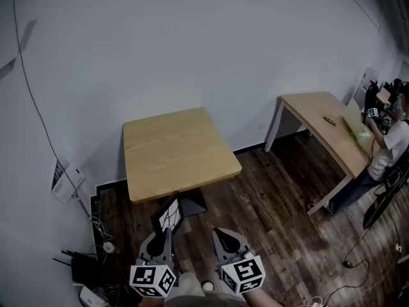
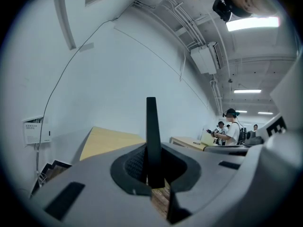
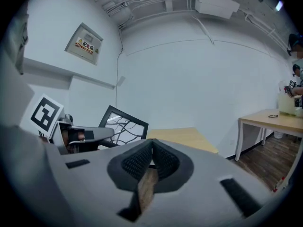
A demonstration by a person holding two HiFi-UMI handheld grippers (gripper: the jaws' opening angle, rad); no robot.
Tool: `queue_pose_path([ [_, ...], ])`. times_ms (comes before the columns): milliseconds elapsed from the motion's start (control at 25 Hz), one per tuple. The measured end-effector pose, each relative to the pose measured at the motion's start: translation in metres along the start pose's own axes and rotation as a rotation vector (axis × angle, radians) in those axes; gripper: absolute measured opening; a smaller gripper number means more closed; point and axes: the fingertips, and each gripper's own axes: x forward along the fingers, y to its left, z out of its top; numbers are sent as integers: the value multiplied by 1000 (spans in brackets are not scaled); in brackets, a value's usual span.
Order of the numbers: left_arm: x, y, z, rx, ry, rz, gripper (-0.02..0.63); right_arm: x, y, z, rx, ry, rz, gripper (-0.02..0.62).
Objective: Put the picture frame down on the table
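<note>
While the left gripper sits low and points forward, clenched on the bottom edge of the picture frame, which it holds upright in the air just short of the table, the right gripper beside it points the same way, jaws pressed together on nothing. The table backs onto the wall with its near edge facing the grippers and dark floor on its right. Cables and boxes lie at the left, while a second table and a person are well apart on the right.

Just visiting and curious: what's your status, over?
Left gripper shut on picture frame. Right gripper shut, empty. Frame short of table; nothing on it.
</note>
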Motion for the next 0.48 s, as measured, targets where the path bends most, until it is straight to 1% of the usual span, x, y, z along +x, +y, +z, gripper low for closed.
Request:
queue_pose_path([
  [120, 0, -2, 1, -4, -4, 9, 28, -1, -2, 1, 12, -17, 11, -2],
  [360, 6, 2, -4, -12, 7, 19, 28, 8, -3, 0, 43, -7, 45, 0],
  [480, 15, 5, -6, -17, 15, 21, 28, 16, -9, 2, 42, -7, 48, -1],
])
